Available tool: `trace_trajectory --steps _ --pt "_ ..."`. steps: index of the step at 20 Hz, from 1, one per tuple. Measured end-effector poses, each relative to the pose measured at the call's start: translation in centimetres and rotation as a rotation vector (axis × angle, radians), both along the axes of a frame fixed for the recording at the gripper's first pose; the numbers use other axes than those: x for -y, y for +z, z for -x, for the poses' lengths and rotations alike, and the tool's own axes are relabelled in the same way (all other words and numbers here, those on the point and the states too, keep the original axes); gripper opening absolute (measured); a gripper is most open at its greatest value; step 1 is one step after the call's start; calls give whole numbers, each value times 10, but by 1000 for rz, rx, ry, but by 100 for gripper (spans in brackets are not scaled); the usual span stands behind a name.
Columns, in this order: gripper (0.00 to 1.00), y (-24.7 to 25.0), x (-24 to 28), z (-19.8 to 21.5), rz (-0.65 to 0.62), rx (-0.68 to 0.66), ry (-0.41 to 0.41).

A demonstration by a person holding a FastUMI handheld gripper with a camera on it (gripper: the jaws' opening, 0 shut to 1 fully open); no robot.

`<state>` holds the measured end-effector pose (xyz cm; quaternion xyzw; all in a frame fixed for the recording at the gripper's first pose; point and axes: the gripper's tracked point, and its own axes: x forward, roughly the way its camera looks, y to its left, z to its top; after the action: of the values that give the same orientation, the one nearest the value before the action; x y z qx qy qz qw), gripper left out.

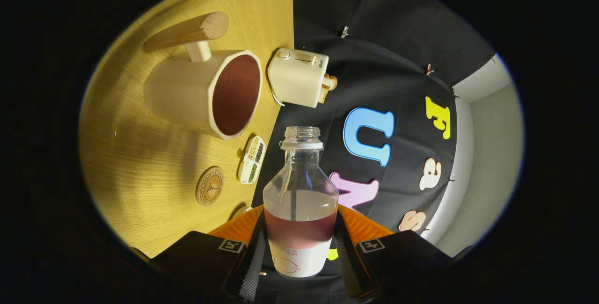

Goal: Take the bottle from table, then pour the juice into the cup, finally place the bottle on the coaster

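Observation:
A clear uncapped bottle (300,201) with dark red juice in its lower part stands between my fingers, and my gripper (299,252) is shut on its lower body. The whole view is rolled sideways, so the wooden table (140,191) appears on edge. Beyond the bottle's mouth and off to one side is a cream cup (206,91) with a wooden handle; red juice fills its inside. A round wooden coaster (209,185) lies on the table nearer to me than the cup, beside my fingers.
A cream toaster (299,77) with bread in it stands at the table's far edge past the cup. A small divided box of dried goods (252,160) lies between the coaster and the bottle. The black cloth wall hangs behind the table.

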<state>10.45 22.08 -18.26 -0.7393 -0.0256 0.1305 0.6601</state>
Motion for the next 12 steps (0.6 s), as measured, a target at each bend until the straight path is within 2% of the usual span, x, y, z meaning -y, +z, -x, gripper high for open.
trace_trajectory --steps 12 --pt "73 -2 0 -1 54 11 34"
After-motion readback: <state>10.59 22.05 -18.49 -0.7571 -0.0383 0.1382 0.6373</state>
